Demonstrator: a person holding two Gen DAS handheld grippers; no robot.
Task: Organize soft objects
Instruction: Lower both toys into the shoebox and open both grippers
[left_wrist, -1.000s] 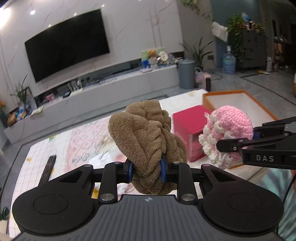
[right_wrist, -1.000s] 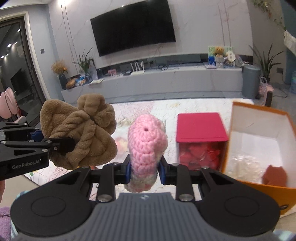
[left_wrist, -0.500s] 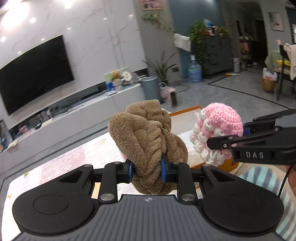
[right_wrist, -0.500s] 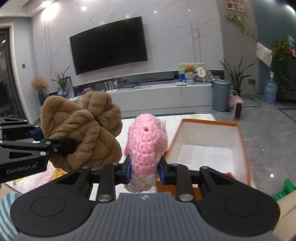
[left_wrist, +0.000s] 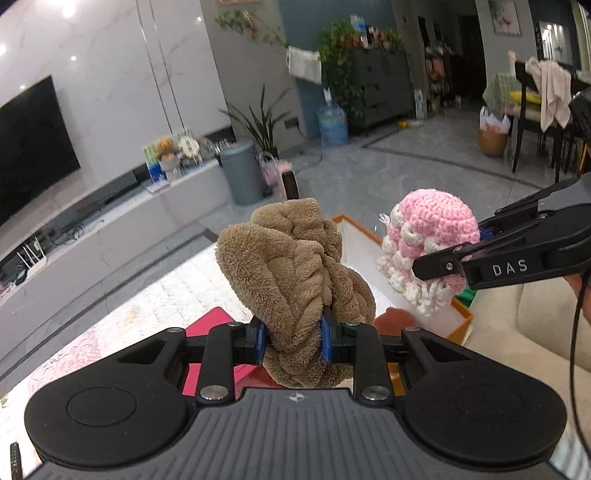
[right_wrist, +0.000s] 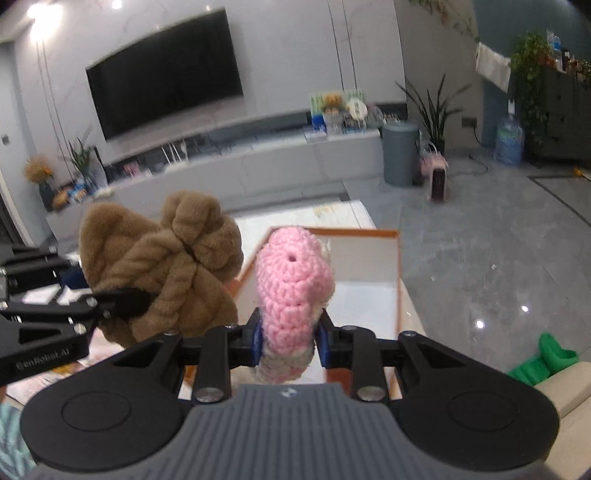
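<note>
My left gripper (left_wrist: 291, 341) is shut on a brown plush scrunchie (left_wrist: 291, 280) and holds it in the air. It also shows at the left of the right wrist view (right_wrist: 162, 273). My right gripper (right_wrist: 288, 338) is shut on a pink and white crocheted piece (right_wrist: 291, 291), which also shows at the right of the left wrist view (left_wrist: 428, 243). Both are held above an orange-rimmed box with a white inside (right_wrist: 365, 295); its far wall shows behind the scrunchie (left_wrist: 358, 247). A reddish-brown soft thing (left_wrist: 393, 319) lies in the box.
A red box (left_wrist: 212, 328) stands on the patterned table (left_wrist: 155, 306) left of the orange box. A beige sofa (left_wrist: 535, 332) is at the right. A green object (right_wrist: 543, 360) lies by the sofa. A remote (left_wrist: 14, 459) lies at the table's near left.
Both grippers have swung to the right with their loads. The orange box now lies straight ahead under both, and the red box has slid to the lower left of the left wrist view.
</note>
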